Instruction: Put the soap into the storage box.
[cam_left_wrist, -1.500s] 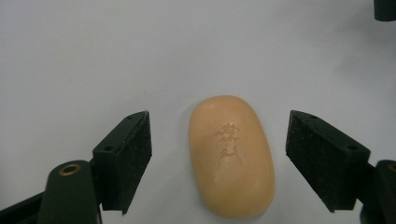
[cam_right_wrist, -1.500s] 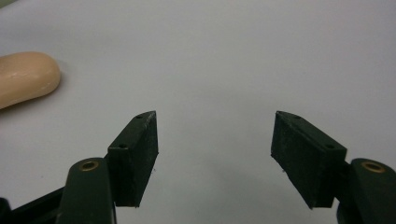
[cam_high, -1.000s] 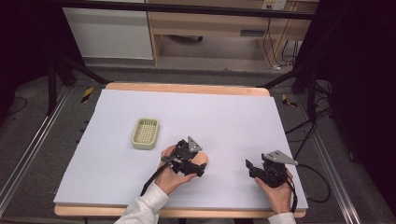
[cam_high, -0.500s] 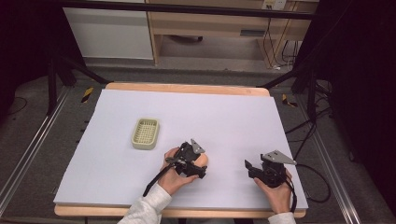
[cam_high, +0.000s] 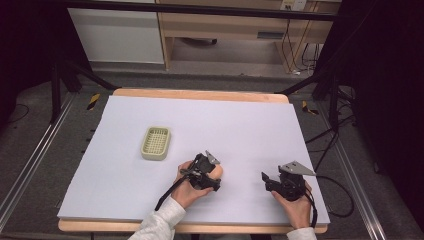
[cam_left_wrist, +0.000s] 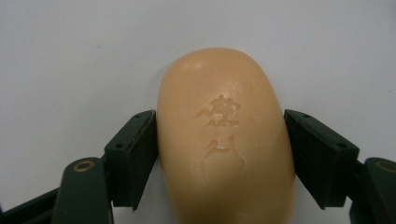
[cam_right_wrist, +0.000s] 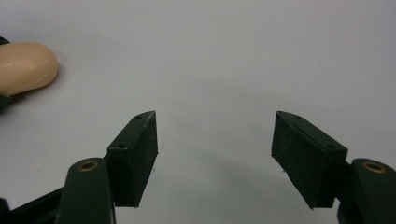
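A peach soap bar with stamped characters lies on the white table cover. My left gripper straddles it with the jaws spread wide; the left pad rests against the bar and the right pad sits close beside it. In the high view that gripper is near the table's front middle, with the soap bar at its tip. My right gripper stands open to the right, pointing left, nothing between its fingers. In the right gripper view the soap bar shows far left.
A pale green slotted soap dish sits left of centre, behind and left of my left gripper. The white cover lies on a wood-edged table. Cables trail off the table's right side.
My left gripper has shifted slightly right and toward the front edge around the soap bar. The right gripper has stayed put.
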